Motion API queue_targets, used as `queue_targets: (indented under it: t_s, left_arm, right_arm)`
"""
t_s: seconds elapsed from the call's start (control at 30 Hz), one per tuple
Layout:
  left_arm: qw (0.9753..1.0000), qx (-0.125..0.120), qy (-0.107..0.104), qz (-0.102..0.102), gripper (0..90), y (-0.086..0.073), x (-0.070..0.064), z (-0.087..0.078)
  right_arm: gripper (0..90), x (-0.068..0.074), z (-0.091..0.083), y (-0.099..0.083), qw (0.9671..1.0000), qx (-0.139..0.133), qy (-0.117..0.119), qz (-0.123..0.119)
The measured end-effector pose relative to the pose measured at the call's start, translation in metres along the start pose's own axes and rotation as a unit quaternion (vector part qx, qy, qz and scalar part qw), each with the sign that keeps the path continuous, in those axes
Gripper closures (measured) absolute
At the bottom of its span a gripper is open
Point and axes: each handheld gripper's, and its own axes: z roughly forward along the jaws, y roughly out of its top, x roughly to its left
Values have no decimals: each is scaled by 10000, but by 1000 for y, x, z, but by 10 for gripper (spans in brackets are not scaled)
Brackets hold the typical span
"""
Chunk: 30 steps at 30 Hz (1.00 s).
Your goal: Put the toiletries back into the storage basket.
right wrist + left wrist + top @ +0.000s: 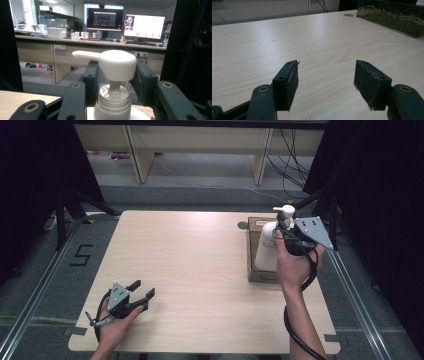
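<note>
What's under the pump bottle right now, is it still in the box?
The pump bottle, held at its neck by the right claw, hangs over the open cardboard box. Its base is hidden by the person's hand, so whether it touches the box cannot be seen.

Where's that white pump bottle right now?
In the high view the pump bottle is at the table's far right, over the brown box, its neck gripped by the right gripper.
</note>
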Motion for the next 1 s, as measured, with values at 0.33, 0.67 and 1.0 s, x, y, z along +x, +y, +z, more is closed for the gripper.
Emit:
queue_targets:
  t_s: [0.33,0.67,1.0]
  left_arm:
    - [10000,3,0,1,354,0,0,0]
    - [10000,20,12,15,354,0,0,0]
    - [10000,18,3,19,354,0,0,0]
  right_arm:
    - [602,2,3,-7,9999,111,22,-20]
    - [602,3,4,-15,9998,214,49,16]
    - [602,7,4,-19,9997,242,36,21]
